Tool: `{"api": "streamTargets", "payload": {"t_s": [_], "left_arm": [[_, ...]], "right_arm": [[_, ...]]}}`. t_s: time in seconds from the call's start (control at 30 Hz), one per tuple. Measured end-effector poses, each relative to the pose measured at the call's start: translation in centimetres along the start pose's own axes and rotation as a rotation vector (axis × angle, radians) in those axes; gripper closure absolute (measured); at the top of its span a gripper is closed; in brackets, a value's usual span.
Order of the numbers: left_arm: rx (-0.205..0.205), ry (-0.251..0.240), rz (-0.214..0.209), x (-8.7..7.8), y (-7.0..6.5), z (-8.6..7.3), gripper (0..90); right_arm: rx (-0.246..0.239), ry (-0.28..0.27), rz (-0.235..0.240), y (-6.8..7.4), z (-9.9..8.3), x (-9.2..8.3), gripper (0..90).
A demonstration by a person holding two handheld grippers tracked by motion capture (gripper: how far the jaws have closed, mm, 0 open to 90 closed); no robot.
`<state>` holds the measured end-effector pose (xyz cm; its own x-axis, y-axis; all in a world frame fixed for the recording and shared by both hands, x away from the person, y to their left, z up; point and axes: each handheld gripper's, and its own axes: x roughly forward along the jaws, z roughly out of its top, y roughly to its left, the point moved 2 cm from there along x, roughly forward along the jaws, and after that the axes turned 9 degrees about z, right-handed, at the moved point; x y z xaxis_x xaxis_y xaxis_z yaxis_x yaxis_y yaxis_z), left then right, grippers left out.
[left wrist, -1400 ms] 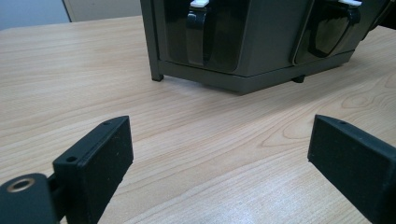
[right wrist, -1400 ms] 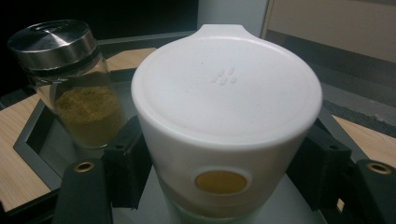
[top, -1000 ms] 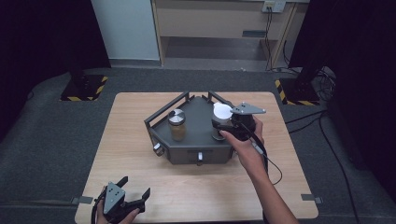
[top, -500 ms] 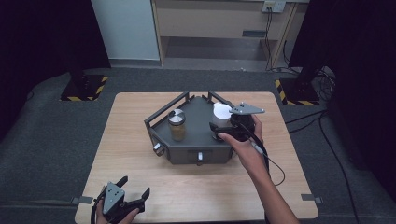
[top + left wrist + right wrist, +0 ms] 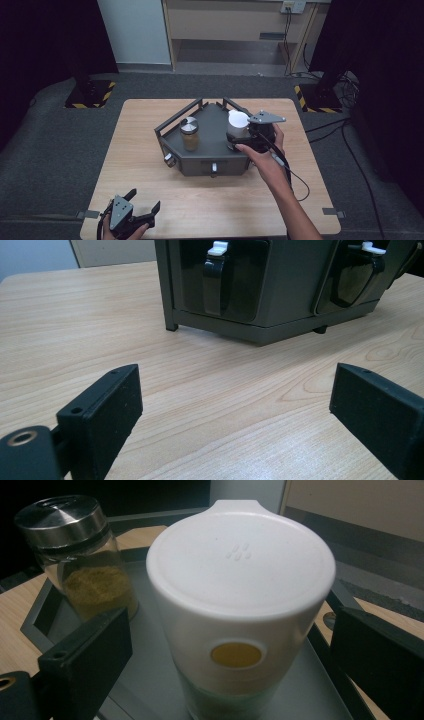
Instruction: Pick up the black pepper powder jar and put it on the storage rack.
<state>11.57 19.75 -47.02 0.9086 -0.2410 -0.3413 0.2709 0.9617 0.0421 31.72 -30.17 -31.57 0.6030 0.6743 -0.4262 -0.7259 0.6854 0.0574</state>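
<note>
White-lidded plastic shaker stands between the right gripper's fingers, which have just been opening off it, on the grey metal rack beside a steel-capped glass spice jar. Release seems done; next, back away cleanly. Left gripper hangs wide over the wooden counter.

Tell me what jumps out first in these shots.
The dark grey rack in the middle of the wooden table draws the eye, with a white-lidded container and a steel-capped spice jar standing on its top. The right claw sits around the container, its jaws having just been opening, apart from its sides. The left claw waits open at the table's near left corner.
</note>
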Motion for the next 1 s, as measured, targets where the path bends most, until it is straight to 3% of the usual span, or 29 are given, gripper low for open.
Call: {"api": "streamTargets", "payload": {"t_s": [0.4, 1.0], "left_arm": [[0.002, -0.001, 0.004, -0.1, 0.0, 0.0, 5.7], [0.007, 0.000, 0.005, -0.2, -0.1, 0.1, 5.7]], "right_arm": [[0.014, 0.012, 0.010, 0.3, -0.7, -1.2, 3.5], [0.030, 0.005, 0.023, 1.0, -3.0, -3.8, 3.5]]}}
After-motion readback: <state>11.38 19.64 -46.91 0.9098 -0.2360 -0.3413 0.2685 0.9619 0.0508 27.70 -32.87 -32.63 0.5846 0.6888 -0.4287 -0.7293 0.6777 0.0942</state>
